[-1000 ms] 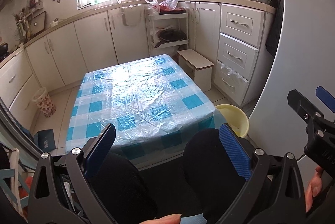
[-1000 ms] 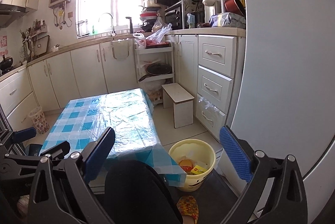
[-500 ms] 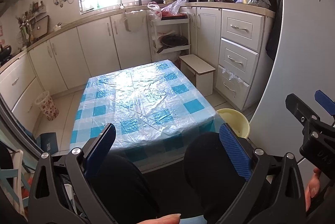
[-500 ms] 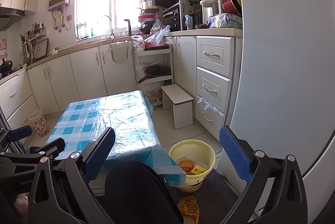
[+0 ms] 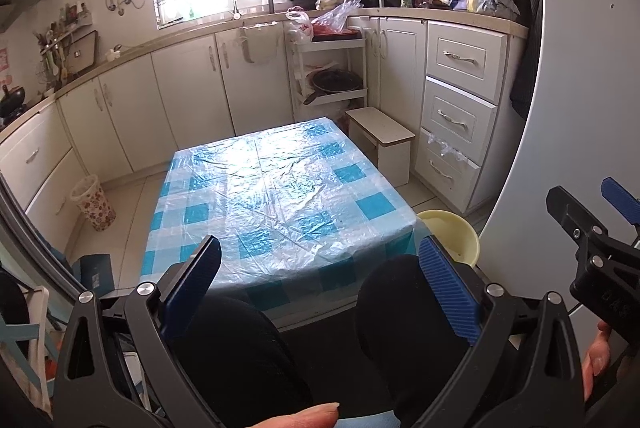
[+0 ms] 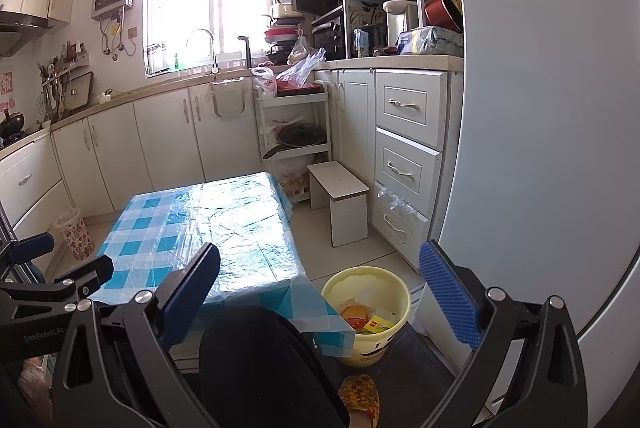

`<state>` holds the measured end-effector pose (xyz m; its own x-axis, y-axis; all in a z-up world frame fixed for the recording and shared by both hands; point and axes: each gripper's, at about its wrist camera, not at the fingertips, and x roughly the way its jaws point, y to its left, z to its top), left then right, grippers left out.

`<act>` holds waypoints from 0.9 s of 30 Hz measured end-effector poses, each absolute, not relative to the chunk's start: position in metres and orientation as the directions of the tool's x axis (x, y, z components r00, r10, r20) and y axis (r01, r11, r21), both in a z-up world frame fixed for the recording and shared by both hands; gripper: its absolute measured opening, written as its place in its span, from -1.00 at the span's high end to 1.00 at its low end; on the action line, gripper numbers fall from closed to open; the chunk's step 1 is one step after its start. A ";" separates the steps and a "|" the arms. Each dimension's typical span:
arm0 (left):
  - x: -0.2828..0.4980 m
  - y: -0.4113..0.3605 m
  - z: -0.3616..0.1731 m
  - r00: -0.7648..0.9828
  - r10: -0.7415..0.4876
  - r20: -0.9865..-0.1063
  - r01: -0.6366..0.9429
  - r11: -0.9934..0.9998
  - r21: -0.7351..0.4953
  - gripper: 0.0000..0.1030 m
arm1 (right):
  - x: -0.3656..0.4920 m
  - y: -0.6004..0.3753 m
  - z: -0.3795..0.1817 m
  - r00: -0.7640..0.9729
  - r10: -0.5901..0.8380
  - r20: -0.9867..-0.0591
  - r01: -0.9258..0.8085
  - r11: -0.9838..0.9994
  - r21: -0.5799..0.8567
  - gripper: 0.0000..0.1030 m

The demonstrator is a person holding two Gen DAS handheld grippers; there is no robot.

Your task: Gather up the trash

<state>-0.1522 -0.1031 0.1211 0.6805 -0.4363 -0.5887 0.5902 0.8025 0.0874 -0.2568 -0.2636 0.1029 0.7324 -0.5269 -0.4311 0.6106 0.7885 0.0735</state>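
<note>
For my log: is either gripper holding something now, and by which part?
Nothing is held. The left gripper and the right gripper are both open, with nothing between their fingers.

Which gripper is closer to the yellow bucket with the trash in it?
Right. The right gripper hangs open almost above the yellow bucket, which sits on the floor between its fingers. The left gripper, also open, faces the checkered table, the bucket off to its right.

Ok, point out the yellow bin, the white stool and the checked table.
yellow bin (image 6: 366, 274): right wrist view, on its far inner wall.
white stool (image 6: 338, 182): right wrist view, on its top board.
checked table (image 5: 276, 188): left wrist view, middle of the plastic-covered top.
</note>
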 end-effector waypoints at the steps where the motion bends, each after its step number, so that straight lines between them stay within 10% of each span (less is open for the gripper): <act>1: -0.151 -0.102 0.122 0.686 -0.432 -0.586 0.583 0.807 0.088 -0.85 | -0.257 -0.264 0.103 0.732 -0.526 -0.432 0.610 0.789 0.073 -0.86; 27: -0.143 -0.088 0.115 0.688 -0.433 -0.583 0.558 0.828 0.043 -0.85 | -0.239 -0.251 0.110 0.792 -0.486 -0.370 0.533 0.846 0.030 -0.86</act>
<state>-0.1432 -0.0877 0.1145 0.6878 -0.4331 -0.5826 0.5584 0.8285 0.0433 -0.2389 -0.2505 0.1101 0.7920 -0.4856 -0.3700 0.5326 0.8459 0.0299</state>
